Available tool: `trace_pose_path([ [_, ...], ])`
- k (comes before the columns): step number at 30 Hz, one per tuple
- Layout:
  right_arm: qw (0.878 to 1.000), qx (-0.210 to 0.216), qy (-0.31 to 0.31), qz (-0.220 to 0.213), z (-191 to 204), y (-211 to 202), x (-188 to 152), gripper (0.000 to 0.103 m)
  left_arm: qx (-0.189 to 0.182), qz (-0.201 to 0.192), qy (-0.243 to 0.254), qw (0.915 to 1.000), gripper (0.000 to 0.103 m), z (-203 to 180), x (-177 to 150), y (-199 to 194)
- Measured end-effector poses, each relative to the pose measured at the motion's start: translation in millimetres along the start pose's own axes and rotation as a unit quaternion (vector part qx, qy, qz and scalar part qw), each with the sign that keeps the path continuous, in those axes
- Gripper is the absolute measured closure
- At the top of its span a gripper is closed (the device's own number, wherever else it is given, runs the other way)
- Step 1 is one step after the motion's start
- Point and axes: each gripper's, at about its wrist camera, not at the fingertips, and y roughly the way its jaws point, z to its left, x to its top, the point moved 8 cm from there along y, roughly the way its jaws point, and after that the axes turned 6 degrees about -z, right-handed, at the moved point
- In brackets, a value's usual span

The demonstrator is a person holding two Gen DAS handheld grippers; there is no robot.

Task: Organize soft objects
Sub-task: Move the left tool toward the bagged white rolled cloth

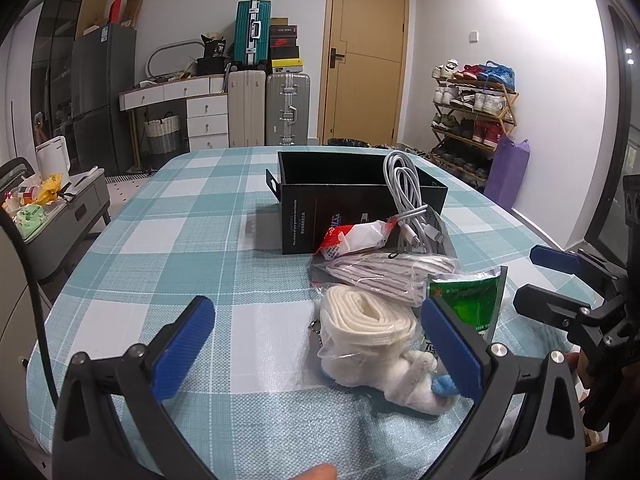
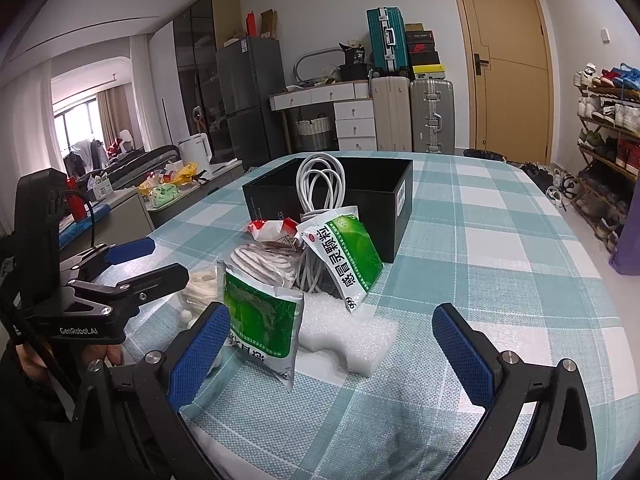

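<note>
While both tools hover short of the pile, nothing is lifted yet.

Left gripper [image 1: 318, 342]: fingers spread wide, grasping nothing; the bagged cloth roll [image 1: 362, 322] lies between them on the counter [image 1: 180, 248].
Right gripper [image 2: 330, 354]: fingers likewise released and empty, with the near green sachet [image 2: 262, 320] just inside its left pad and the foam block [image 2: 348, 334] ahead.
Cloth roll: light, squashy, in slick clear film (likely to slide); judged best pinched across the roll's middle.
Plush toy [image 1: 416, 380]: soft, touching the roll's near side; any bulge will do.
Sachets: thin, floppy, crinkly; the second green sachet [image 2: 344, 256] leans upright against the cable [image 2: 320, 184]; take by a sealed edge.
Striped bagged fabric [image 1: 392, 274]: limp, behind the roll.
Foam block: featherweight, dents easily.
Black box [image 2: 360, 200]: open, rigid, beyond the pile (the probable destination).
Surface: teal checked woven cloth, some grip.
Room: suitcases, drawers, door, shoe rack beyond.
</note>
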Motion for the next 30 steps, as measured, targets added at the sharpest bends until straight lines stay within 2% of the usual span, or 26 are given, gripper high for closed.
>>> trace_pose_path([
  [30, 1.0, -0.003, -0.001, 0.002, -1.9, -1.1, -0.4, 0.0, -0.001, 0.0, 0.0, 1.0, 0.0, 0.8, -0.1, 0.0],
])
